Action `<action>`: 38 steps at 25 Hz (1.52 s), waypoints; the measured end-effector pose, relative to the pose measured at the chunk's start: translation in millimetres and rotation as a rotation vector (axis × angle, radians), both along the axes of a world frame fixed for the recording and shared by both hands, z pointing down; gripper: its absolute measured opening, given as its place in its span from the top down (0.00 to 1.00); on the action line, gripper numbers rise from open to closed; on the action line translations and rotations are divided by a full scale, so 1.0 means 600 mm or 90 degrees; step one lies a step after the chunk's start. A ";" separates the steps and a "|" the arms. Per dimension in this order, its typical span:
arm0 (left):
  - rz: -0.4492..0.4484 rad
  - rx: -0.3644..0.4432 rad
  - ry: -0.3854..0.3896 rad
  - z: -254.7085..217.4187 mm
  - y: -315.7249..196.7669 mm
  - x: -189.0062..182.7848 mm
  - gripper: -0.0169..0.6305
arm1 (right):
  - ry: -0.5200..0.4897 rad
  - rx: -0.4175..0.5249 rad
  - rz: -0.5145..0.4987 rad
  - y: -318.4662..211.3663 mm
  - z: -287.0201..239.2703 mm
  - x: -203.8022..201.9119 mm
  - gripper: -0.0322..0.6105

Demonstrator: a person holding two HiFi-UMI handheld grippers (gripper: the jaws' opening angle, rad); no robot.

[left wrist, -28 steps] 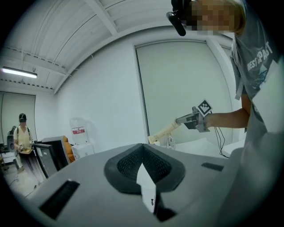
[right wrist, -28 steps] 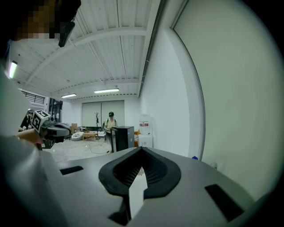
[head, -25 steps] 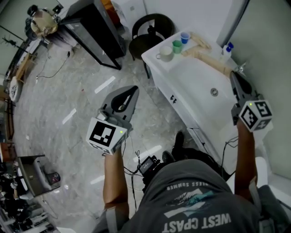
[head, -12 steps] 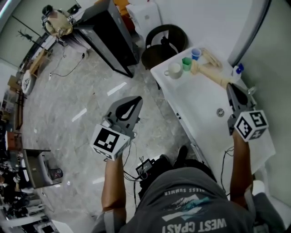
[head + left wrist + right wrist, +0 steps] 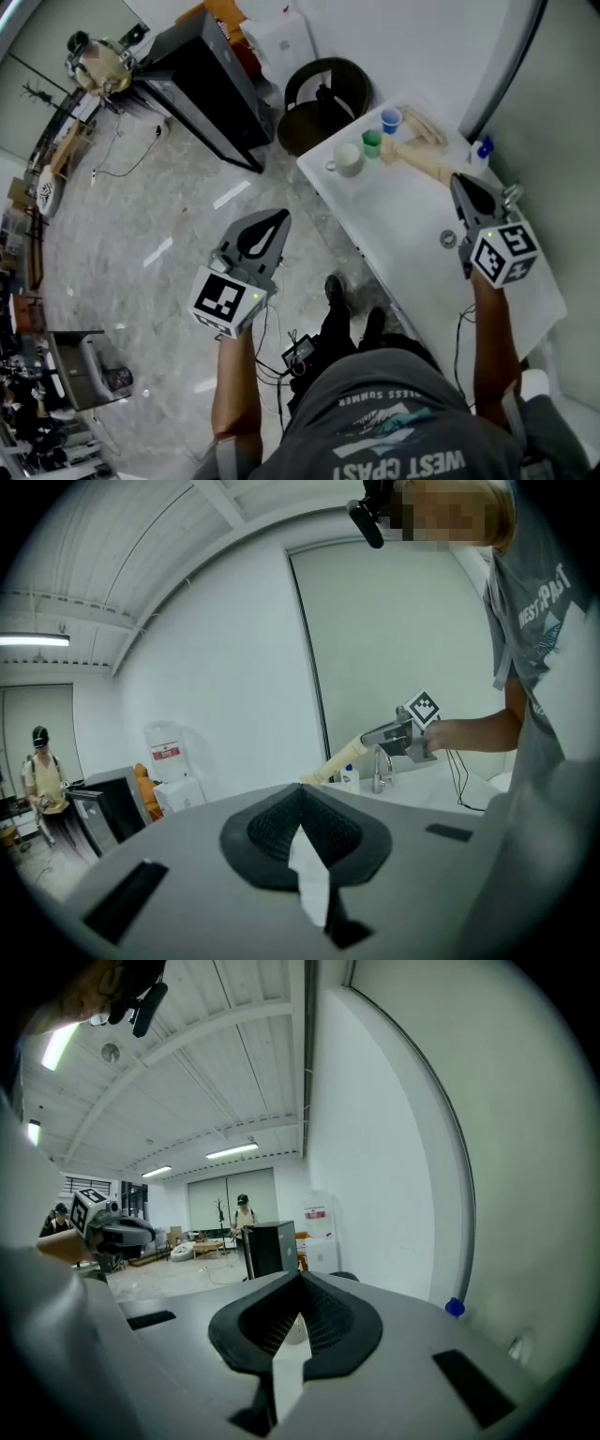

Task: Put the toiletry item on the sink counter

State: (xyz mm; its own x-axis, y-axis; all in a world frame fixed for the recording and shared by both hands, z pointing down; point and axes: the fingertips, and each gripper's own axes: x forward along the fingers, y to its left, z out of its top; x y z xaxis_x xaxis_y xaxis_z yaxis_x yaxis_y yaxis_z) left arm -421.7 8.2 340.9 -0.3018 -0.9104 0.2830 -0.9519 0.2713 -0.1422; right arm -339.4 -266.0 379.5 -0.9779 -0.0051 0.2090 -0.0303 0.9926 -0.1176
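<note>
The toiletry item is a small white bottle with a blue cap (image 5: 481, 153) that stands at the back of the white sink counter (image 5: 412, 253), next to the faucet (image 5: 509, 194). The bottle (image 5: 349, 778) also shows in the left gripper view, and its blue cap (image 5: 455, 1308) in the right gripper view. My right gripper (image 5: 459, 185) hangs over the basin just left of the faucet, shut and empty. My left gripper (image 5: 273, 221) is out over the floor, left of the counter, also shut with nothing in it. Both pairs of jaws meet at their tips (image 5: 300, 789) (image 5: 300, 1275).
A white mug (image 5: 347, 157), a green cup (image 5: 372, 142) and a blue cup (image 5: 391, 119) stand at the counter's far end beside a long beige piece (image 5: 427, 157). A black chair (image 5: 323, 89) and a black cabinet (image 5: 202, 75) stand beyond. Cables lie by my feet (image 5: 300, 352).
The head view has swung and shifted a little. The right gripper has drifted slightly left over the basin. Both grippers stay shut and empty.
</note>
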 end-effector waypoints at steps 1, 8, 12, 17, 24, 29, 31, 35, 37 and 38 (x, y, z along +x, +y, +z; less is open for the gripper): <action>0.003 0.001 0.002 0.004 -0.002 -0.008 0.98 | 0.003 0.000 0.001 0.000 0.003 -0.007 0.90; 0.008 0.018 0.020 0.037 -0.008 -0.079 0.97 | 0.037 0.003 0.000 0.005 0.033 -0.072 0.90; 0.004 0.012 0.046 0.050 -0.013 -0.124 0.97 | 0.059 0.000 -0.003 0.008 0.047 -0.115 0.90; 0.000 0.001 0.051 0.063 -0.022 -0.173 0.97 | 0.081 -0.010 -0.006 0.012 0.074 -0.162 0.90; -0.002 -0.017 0.080 0.099 -0.017 -0.222 0.97 | 0.116 -0.025 -0.010 0.020 0.118 -0.206 0.90; -0.002 -0.020 0.094 0.121 -0.020 -0.251 0.97 | 0.142 -0.038 -0.012 0.023 0.148 -0.230 0.90; -0.002 -0.017 0.099 0.125 -0.019 -0.259 0.97 | 0.151 -0.041 -0.014 0.028 0.157 -0.236 0.90; 0.006 -0.006 0.108 0.133 -0.018 -0.270 0.97 | 0.168 -0.045 -0.015 0.038 0.172 -0.246 0.90; 0.009 -0.007 0.112 0.140 -0.019 -0.276 0.97 | 0.176 -0.048 -0.015 0.040 0.181 -0.251 0.90; 0.009 -0.008 0.114 0.144 -0.018 -0.278 0.97 | 0.180 -0.050 -0.016 0.041 0.185 -0.253 0.90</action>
